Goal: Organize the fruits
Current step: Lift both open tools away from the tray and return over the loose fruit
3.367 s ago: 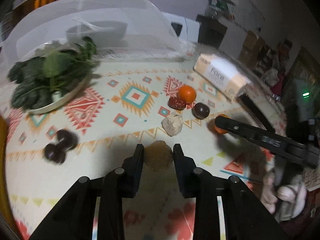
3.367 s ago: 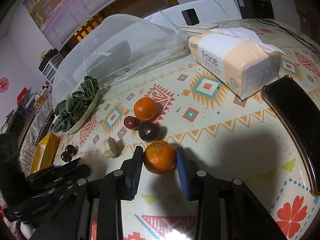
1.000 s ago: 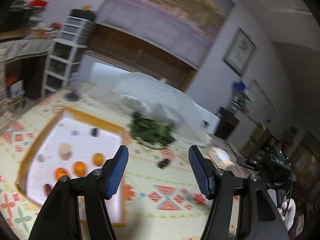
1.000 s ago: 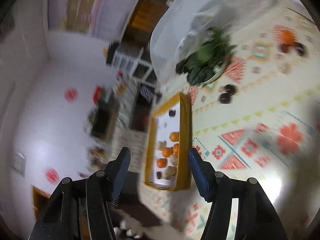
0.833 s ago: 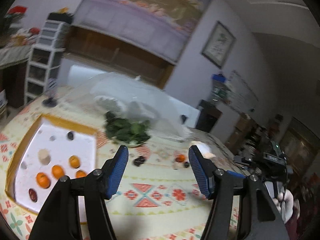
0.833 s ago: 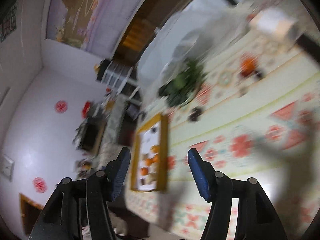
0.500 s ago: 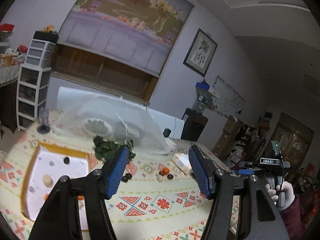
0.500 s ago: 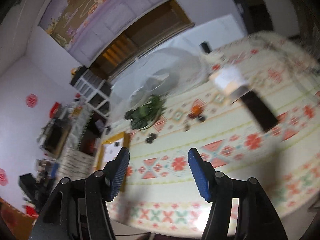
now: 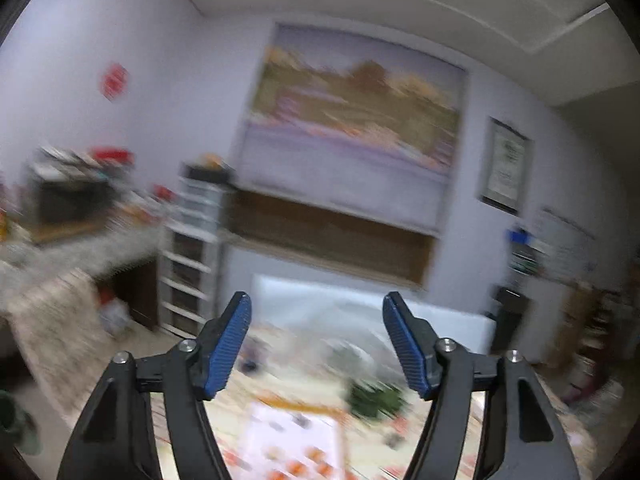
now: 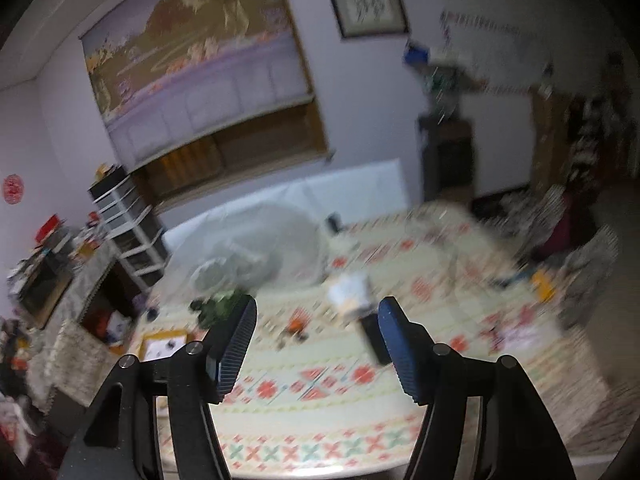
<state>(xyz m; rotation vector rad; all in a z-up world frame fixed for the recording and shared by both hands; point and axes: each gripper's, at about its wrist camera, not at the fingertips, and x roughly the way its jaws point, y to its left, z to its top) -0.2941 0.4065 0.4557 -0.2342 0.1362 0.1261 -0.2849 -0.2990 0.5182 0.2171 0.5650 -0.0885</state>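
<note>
Left wrist cam: left gripper [image 9: 317,346] raised, jaws apart, empty, right gripper [image 10: 317,344] high over table [image 10: 344,412], jaws apart

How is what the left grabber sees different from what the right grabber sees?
The left gripper points high, mostly at the wall painting; the right gripper looks down over the patterned table. The tray sits close below the left gripper, but far off and small for the right. Both grippers have their jaws wide apart, holding nothing, and both views are blurry.
</note>
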